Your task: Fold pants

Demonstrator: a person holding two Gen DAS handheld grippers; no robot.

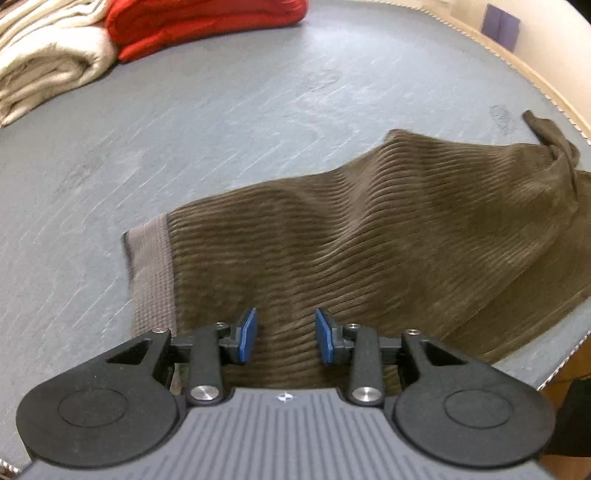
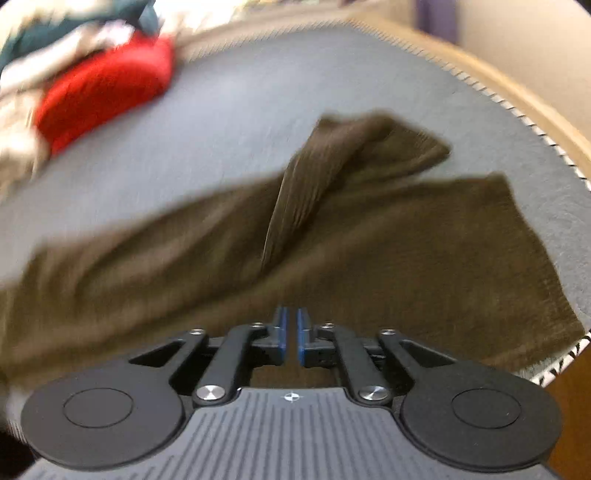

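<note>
I'm lining up a fold: left gripper [image 1: 284, 339] spread wide over brown corduroy pants [image 1: 369, 229] mid-frame, right gripper [image 2: 290, 336] nearly pressed together w/ nothing pinched; next, grab the cuff [image 1: 151, 266].

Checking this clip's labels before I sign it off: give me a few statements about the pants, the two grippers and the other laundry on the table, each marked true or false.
1. The brown corduroy pants lie on the grey table. True.
2. The left gripper has its pads clamped shut on the cloth. False: its blue pads stand well apart, with the ribbed fabric visible between them.
3. The right gripper has its pads nearly together, with only a thin gap. True; the blur hides whether cloth is pinched.
4. A folded red garment sits at the table's far side, beside cream fabric. True.
5. The pants are already folded into a neat square. False: they are spread out and rumpled.
</note>
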